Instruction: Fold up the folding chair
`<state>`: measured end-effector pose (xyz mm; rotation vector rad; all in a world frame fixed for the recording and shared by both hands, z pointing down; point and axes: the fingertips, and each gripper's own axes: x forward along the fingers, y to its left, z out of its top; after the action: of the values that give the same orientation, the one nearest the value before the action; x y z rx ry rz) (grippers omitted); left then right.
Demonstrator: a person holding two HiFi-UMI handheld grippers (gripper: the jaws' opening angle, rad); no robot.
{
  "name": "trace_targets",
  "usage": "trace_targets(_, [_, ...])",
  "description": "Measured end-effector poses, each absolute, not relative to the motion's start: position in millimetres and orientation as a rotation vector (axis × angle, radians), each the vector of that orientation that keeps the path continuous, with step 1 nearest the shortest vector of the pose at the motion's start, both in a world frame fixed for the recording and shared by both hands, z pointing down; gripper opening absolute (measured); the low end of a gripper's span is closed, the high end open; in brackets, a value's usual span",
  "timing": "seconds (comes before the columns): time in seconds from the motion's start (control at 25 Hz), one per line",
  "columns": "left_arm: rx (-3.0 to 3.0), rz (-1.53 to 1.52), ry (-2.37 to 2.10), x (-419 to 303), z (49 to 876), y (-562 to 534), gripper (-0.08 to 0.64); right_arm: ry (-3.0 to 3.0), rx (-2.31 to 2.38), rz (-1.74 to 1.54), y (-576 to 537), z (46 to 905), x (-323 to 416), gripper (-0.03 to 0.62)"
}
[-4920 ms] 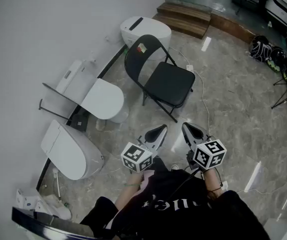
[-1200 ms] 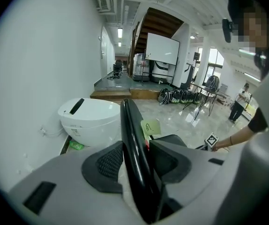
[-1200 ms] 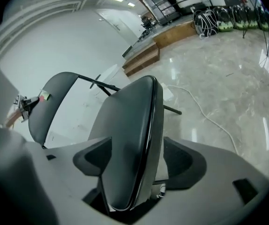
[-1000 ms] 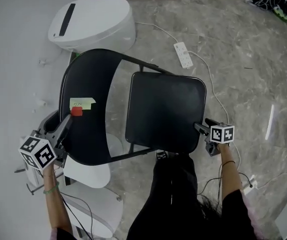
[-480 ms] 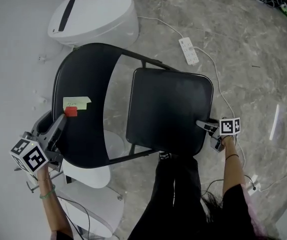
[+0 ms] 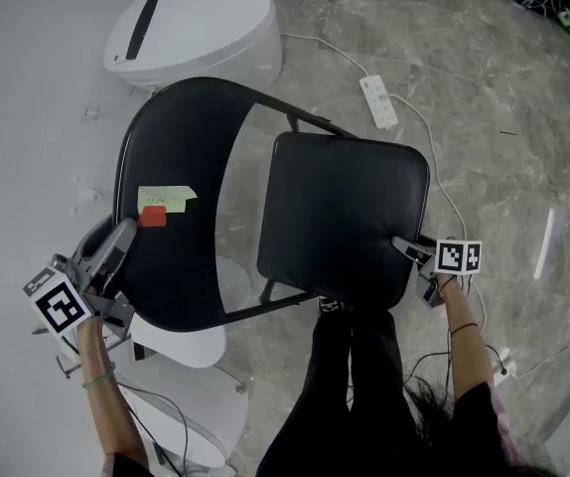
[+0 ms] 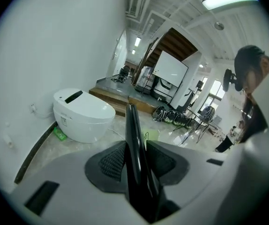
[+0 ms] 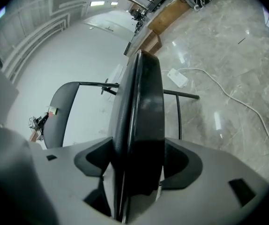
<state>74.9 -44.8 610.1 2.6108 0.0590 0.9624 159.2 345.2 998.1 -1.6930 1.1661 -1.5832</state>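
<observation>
Folding chair (image 6: 340, 222) stands open on the marble floor (image 6: 508, 157) right in front of the person, whereas a few seconds ago it stood well off and both grippers hung empty. Since half a second ago its backrest (image 6: 171, 266) has shifted a little rightward in the head view, and the left gripper (image 6: 118, 241) has moved with it. That gripper's jaws have just been closing, and the left gripper view shows the thin black edge of the backrest running up between the pads, which now press on it. The right gripper (image 6: 405, 247) is clamped on the near right edge of the seat (image 8: 141, 102), whose padded rim fills the gap between its jaws. A yellow note (image 6: 167, 199) and a red tag (image 6: 152, 217) sit on the backrest just beside the left gripper. A white wall (image 6: 17, 117) runs close along the left, with one white toilet (image 6: 191, 28) beyond the backrest and another (image 6: 181, 351) below it, near the left arm. A power strip (image 6: 378, 100) and its cable lie on the floor past the seat; to the right the floor is open.
</observation>
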Motion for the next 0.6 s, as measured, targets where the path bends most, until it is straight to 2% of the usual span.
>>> trace_targets(0.16, [2.601, 0.950, 0.077, 76.6, 579.7, -40.1, 0.135, 1.158, -1.672, -1.561, 334.8, 950.3, 151.5, 0.304])
trace_targets(0.36, [2.656, 1.002, 0.155, 78.4, 504.0, -12.4, 0.135, 1.213, -1.638, -1.482, 313.5, 852.4, 138.7, 0.273])
trace_targets(0.6, [2.561, 0.880, 0.310, 69.5, 479.7, -6.1, 0.135, 1.289, -1.605, -1.366, 247.5, 784.8, 118.6, 0.233])
